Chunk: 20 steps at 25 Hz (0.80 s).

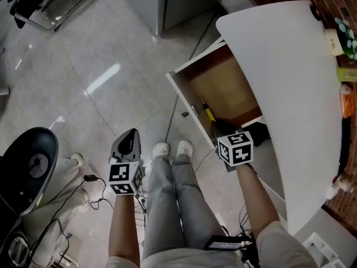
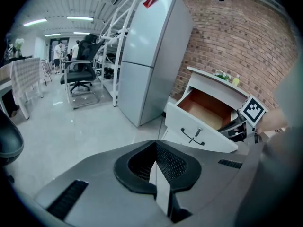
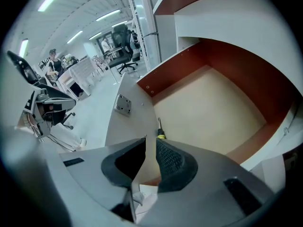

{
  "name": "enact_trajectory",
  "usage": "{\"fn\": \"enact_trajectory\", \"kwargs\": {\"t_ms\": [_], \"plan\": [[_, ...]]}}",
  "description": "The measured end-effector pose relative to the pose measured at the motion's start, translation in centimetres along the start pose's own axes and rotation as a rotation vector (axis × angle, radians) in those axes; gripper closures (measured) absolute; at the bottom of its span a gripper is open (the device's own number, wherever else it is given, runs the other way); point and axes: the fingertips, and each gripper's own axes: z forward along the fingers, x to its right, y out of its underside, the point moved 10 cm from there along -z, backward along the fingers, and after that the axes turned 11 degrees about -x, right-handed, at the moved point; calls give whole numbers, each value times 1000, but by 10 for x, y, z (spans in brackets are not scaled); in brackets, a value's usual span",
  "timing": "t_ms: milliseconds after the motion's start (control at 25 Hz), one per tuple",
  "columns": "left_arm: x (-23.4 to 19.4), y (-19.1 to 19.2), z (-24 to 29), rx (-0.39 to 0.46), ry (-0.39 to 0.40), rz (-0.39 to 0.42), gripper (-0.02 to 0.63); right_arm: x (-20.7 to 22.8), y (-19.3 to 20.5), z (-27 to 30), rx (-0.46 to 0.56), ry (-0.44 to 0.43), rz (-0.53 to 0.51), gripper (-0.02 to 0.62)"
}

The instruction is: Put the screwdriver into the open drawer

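Glossy grey floor [image 1: 111, 66] fills the left half of the head view, and a curved white surface [image 1: 290, 66] fills the right. The open drawer [image 1: 187, 102] juts out from under that surface in the middle of the frame, showing a bare tan bottom and reddish-brown inner walls.

The screwdriver [image 1: 209, 115] lies inside the drawer, along the inner side of its white front wall, with the yellow band showing. The right gripper [image 3: 147, 143] hangs over that near corner of the drawer. Its 2 jaws stand slightly apart with nothing between them. In the right gripper view the screwdriver's thin shaft and yellow band peek out just past the tip of the right-hand jaw, and the handle is hidden behind it.

The left gripper [image 2: 154, 148] is held low at the lower left of the head view, over the floor and well apart from the drawer. Its jaws are pressed together and empty.

White shoes [image 1: 173, 148] and grey trousers sit at bottom centre between the 2 grippers. A cable [image 1: 95, 188] trails on the floor at lower left. In the left gripper view a tall grey refrigerator [image 2: 147, 56] stands against a brick wall [image 2: 236, 37].
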Motion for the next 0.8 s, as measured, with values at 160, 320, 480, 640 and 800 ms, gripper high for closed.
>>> {"fn": "enact_trajectory", "kwargs": {"t_ms": [160,320,480,640,800], "plan": [[2,-2,-4,-7,1,5,595,3,0,-3,4,3,22,525],[2,-8,-12,-3,-8,2,595,6,-3,-15,19,10,40,525],[5,-20,-26,-2,-13,7,595,5,-10,-36,37,18,39,525],[8,-31,-40,-10,-16,31,595,-1,-17,-56,57,21,19,525],[9,-45,-55,4,-22,43,595,-8,-21,-76,67,28,-1,525]]}}
